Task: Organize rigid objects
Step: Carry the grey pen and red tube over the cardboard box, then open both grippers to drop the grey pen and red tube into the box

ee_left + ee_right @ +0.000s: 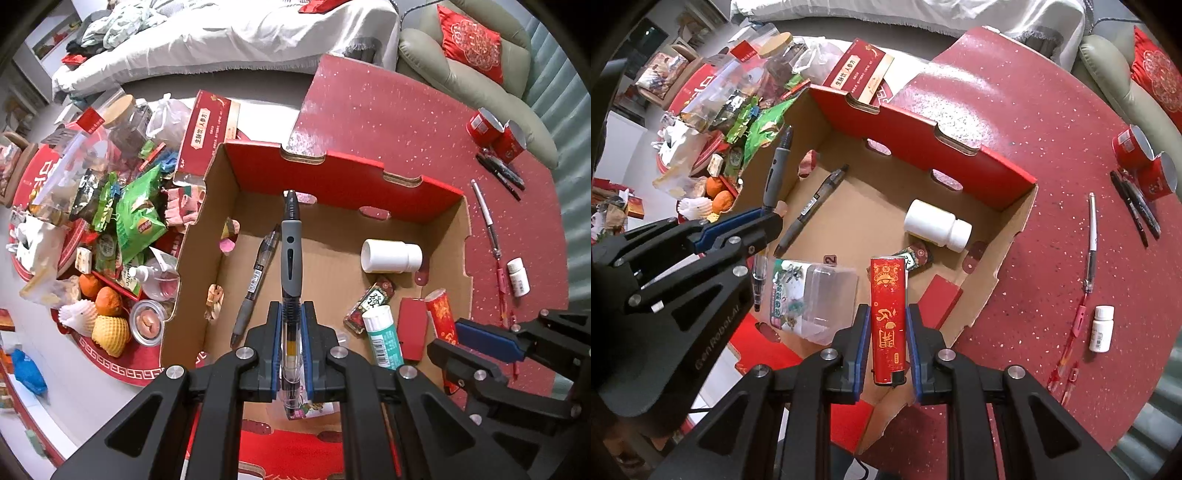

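Red speckled table [388, 122] beneath our open cardboard box [332, 236], one white bottle [390, 256] inside, left gripper [291, 347] pinching one grey pen [290, 254], right gripper [887, 347] clamping one red lighter [888, 317], both above the box.

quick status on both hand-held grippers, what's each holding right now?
Left hand-held gripper: shut on the grey pen, above the cardboard box.
Right hand-held gripper: shut on the red lighter.

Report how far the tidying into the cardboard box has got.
Done: a white bottle and a pen already lie in the cardboard box. In hand: the left gripper clamps a grey pen, the right gripper a red lighter. Left: a slim pen and small bottle on the table.
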The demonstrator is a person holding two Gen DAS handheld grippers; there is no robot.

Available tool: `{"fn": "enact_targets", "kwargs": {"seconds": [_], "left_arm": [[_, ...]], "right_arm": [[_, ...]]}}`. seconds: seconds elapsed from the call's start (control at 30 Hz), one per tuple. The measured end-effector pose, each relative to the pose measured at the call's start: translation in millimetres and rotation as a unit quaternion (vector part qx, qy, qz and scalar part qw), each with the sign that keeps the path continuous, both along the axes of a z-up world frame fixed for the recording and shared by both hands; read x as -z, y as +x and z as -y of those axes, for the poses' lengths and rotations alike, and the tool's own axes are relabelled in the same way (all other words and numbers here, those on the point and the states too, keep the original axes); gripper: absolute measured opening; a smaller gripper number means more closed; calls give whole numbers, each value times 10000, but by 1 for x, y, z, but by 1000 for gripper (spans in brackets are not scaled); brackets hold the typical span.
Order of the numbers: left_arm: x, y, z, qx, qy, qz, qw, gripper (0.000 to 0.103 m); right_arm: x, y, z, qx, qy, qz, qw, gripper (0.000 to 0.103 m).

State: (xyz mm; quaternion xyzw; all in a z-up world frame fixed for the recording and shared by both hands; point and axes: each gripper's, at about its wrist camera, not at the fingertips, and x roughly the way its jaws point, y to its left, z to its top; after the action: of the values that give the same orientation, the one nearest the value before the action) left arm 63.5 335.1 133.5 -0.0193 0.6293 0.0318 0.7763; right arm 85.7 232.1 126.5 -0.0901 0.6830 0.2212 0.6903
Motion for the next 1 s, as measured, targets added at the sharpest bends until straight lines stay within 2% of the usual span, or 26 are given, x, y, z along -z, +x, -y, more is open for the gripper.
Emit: {"fn": "enact_targets", "kwargs": {"seconds": [0.57, 0.6, 0.67, 0.7, 0.73, 0.77, 0.8, 0.83, 0.87, 1.0], "left_arm": [[23, 7, 0, 71, 24, -238, 9997, 11], [24, 6, 1, 120, 20, -216, 9997, 16], [24, 6, 0, 152, -34, -196, 9997, 41], [22, 5, -1, 126, -29, -164, 9998, 60], [19, 4, -3, 53, 18, -75, 10000, 72], [15, 3, -7, -40, -30, 60, 10000, 77], [12, 2, -10, -96, -104, 127, 9998, 81], [10, 2, -13, -142, -174, 183, 9996, 81], [7, 1, -15, -173, -243, 219, 9993, 81], [1, 1, -13, -157, -237, 140, 9995, 81]], "right_arm": [[26, 5, -8, 59, -179, -234, 9995, 20], [27, 6, -8, 82, -150, -242, 9996, 20], [28, 6, -7, 119, -105, -279, 9995, 20], [28, 6, -6, 124, -88, -281, 9995, 22], [28, 6, -5, 116, -142, -264, 9995, 37], [27, 5, -3, 113, -182, -232, 9995, 54], [24, 6, -1, 128, -178, -180, 9996, 90], [19, 5, 2, 166, -150, -74, 9997, 97], [10, 4, 6, 220, -80, 137, 9996, 97], [-9, 1, 16, 126, -139, 362, 9992, 97]]}}
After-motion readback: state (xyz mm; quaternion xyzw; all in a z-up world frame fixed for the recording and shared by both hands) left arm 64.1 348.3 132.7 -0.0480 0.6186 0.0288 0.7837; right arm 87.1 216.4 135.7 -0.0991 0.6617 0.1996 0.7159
